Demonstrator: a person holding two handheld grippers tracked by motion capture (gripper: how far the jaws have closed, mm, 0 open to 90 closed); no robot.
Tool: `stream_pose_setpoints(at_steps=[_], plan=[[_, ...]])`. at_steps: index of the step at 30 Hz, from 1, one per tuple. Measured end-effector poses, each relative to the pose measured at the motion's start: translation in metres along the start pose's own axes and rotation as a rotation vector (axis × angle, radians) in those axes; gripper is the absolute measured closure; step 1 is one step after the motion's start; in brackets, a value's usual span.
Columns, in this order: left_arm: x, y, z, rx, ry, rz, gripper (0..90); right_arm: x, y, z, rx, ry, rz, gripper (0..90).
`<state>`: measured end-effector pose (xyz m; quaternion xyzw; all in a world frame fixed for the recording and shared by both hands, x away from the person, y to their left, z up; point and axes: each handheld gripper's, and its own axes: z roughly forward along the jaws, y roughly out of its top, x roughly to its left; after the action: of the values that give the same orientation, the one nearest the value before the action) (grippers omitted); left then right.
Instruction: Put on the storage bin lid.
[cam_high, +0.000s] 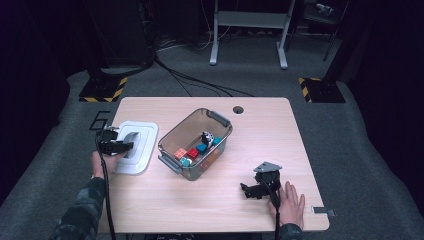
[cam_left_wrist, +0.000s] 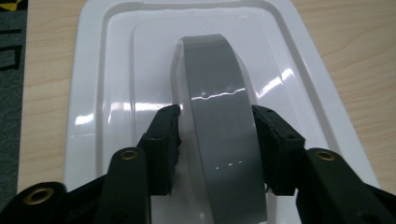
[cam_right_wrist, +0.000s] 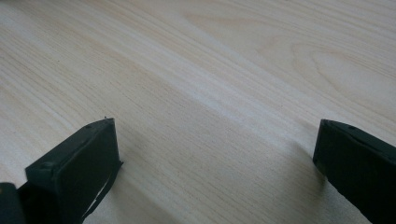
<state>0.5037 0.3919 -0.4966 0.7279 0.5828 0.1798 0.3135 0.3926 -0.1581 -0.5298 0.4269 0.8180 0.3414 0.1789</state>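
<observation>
On the bench's left side, the left hand-held gripper (cam_left_wrist: 215, 140) clamps the grey handle (cam_left_wrist: 219, 121) of a white lid (cam_left_wrist: 88, 93), its near edge cut off. Right hand-held gripper (cam_right_wrist: 215, 158) rests with jaws apart on bare wood; bin (cam_high: 172, 137) contents are hard to make out.

Floor: grey carpet (cam_high: 350, 130) surrounds my table.
Table: light wood top (cam_high: 260, 130), round hole (cam_high: 238, 109) near its far edge.
Behind: grey metal frame (cam_high: 250, 30), black cables (cam_high: 190, 80), yellow-black striped bases (cam_high: 104, 90).
Light: dim, dark surroundings.
</observation>
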Motion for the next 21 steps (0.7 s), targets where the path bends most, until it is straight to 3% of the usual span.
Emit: stream_pose_setpoints(at_steps=[2, 7, 19, 20, 21], plan=[[-0.002, 0.001, 0.0, 0.003, 0.014, 0.013, 61.8, 0.0, 0.0, 0.0, 0.0, 0.0, 0.0, 0.0], [-0.003, 0.001, -0.002, -0.008, 0.005, 0.016, 66.6, 0.0, 0.0, 0.0, 0.0, 0.0, 0.0, 0.0], [-0.007, 0.006, -0.03, -0.061, -0.01, 0.062, 66.8, 0.0, 0.0, 0.0, -0.002, -0.001, -0.003, 0.0], [-0.009, 0.007, -0.033, -0.08, -0.007, 0.049, 66.8, 0.0, 0.0, 0.0, -0.002, -0.001, -0.002, 0.0], [-0.007, 0.008, -0.037, -0.064, -0.014, 0.068, 66.8, 0.0, 0.0, 0.0, -0.002, -0.001, -0.002, 0.0]])
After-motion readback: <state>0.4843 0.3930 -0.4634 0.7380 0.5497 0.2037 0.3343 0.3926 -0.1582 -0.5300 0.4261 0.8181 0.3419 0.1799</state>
